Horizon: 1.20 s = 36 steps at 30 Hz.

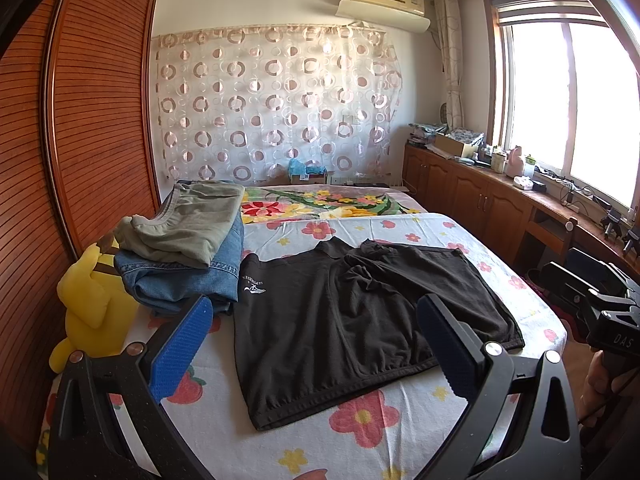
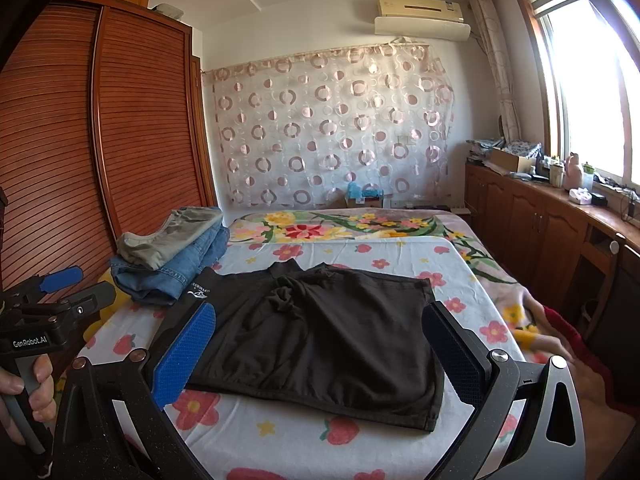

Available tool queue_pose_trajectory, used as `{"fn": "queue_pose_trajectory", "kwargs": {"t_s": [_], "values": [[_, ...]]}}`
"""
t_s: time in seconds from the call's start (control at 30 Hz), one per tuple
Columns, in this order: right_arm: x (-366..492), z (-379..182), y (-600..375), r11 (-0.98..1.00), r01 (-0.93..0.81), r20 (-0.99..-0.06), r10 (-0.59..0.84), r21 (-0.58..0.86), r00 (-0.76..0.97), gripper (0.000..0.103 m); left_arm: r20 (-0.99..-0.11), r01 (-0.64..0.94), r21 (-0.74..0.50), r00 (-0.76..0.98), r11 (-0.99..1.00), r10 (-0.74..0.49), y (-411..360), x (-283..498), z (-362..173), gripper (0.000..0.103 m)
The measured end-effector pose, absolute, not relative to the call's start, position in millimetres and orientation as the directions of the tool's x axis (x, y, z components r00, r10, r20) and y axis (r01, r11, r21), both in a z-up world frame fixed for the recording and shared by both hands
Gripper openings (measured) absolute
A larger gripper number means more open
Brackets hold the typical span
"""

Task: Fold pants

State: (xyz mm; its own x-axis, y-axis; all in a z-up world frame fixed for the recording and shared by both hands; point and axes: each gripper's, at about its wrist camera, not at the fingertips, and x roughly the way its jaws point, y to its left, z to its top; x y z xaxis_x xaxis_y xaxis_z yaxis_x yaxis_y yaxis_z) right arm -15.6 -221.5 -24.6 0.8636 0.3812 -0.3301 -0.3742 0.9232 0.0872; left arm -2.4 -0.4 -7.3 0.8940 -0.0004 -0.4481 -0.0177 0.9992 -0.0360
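- Left gripper [image 1: 316, 344]: jaws spread wide, nothing between the blue pads [image 1: 182, 350], held above the near edge of the bed.
- Right gripper [image 2: 320, 350]: also wide apart, empty, over the same near edge; its body reads "DAS" in the left view, the left one reads "GenRobot.AI" in the right view.
- Black pants [image 1: 352, 320] lie flat on the bed, near half, between both grippers' fingers in view, touching neither; crumpled at the middle, small white logo w/ mirrored text near the waist corner, not legible.
- Bed [image 1: 360, 432]: white sheet w/ red & yellow flower print; brighter floral blanket [image 1: 320, 202] on the far half.
- Left of the pants on the bed: folded jeans [image 1: 180, 280] w/ olive pants [image 1: 192, 228] stacked on top; yellow plush toy [image 1: 92, 304] beside the stack.
- Room around the bed: slatted wood wardrobe [image 1: 92, 120] on the left, circle-print curtain [image 1: 276, 100] behind, AC unit [image 1: 384, 0] above it, low wood cabinets [image 1: 472, 192] under the window [image 1: 568, 96] on the right.
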Motion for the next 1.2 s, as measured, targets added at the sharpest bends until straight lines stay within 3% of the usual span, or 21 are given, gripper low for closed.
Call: {"fn": "queue_pose_trajectory", "kwargs": {"t_s": [0.83,1.2], "values": [[5.9,-37.8,-237.5,0.927,-0.368,-0.406,0.362,0.065,0.839,0.103,-0.547,-0.044,-0.045,0.837,0.998,0.012,12.6,14.9,-38.3,0.102],[20.3,-51.7,-237.9,0.937,-0.345,-0.501,0.320,0.046,0.804,0.100,-0.600,-0.053,-0.051,0.800,0.997,0.012,22.4,25.2,-66.0,0.102]]}}
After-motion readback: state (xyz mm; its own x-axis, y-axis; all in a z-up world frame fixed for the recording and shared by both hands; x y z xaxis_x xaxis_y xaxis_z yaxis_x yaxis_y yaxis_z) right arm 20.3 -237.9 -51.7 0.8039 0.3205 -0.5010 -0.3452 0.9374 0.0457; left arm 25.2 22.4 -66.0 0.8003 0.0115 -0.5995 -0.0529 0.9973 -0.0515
